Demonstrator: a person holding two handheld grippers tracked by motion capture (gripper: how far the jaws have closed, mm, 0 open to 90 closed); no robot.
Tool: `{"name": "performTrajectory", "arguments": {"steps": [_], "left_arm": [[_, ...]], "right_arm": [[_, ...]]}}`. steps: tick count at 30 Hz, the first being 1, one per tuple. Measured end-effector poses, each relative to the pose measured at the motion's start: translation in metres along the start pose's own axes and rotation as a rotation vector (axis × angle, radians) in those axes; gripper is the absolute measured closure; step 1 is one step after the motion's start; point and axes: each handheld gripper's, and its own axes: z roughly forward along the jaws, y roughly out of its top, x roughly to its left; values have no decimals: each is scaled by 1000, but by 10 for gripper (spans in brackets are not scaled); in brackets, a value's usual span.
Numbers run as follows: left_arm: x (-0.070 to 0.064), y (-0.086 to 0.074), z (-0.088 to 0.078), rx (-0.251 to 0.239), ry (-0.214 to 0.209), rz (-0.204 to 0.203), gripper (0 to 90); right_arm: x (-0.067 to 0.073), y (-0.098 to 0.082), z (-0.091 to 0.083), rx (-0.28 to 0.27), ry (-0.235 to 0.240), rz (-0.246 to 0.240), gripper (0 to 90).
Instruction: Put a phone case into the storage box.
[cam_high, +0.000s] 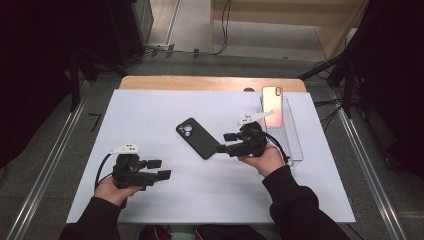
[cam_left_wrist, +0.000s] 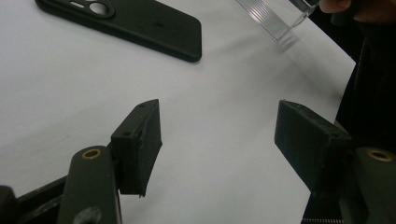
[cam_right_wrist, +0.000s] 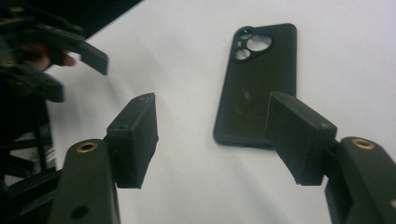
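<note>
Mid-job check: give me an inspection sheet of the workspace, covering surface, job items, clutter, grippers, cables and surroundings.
Surface: white sheet over a wooden table.
Job's things: black phone case lies flat, camera cutout up; phone rests in clear tray at the right.
Clutter: nothing seen.
Grippers: left gripper open, empty; right gripper open by the case, nothing between its jaws.
Cables: one trails from each gripper; more on the floor.
Surroundings: metal rails, dark stands.

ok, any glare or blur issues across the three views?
High view: sharp, but the phone in the clear tray glares pink-orange. Left gripper view: tray edge smeared. Right gripper view: black phone case soft, left gripper at the far edge blurred.
</note>
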Motion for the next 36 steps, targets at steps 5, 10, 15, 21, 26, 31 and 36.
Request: {"name": "performTrajectory", "arguments": {"steps": [5,10,15,21,26,31,36], "left_arm": [[0,0,0,-2,-1,0,319],[-1,0,0,-1,-2,2,319],[-2,0,-1,-5,-3,4,319],[-2,-2,-5,-10,0,8,319],[-3,-3,-7,-16,2,5,319],[-5,-4,-6,-8,1,6,315],[-6,-4,-6,-5,-1,6,291]], "right_arm": [[8,-11,-19,-24,18,-35,280],[11,-27,-37,-36,24,-38,275],[12,-43,-53,-14,16,-46,268],[12,-61,-69,-14,9,-25,245],[9,-75,-81,-7,-4,-24,227],[3,-87,-92,-8,-14,-12,227],[0,-92,-94,5,-24,-7,227]]}}
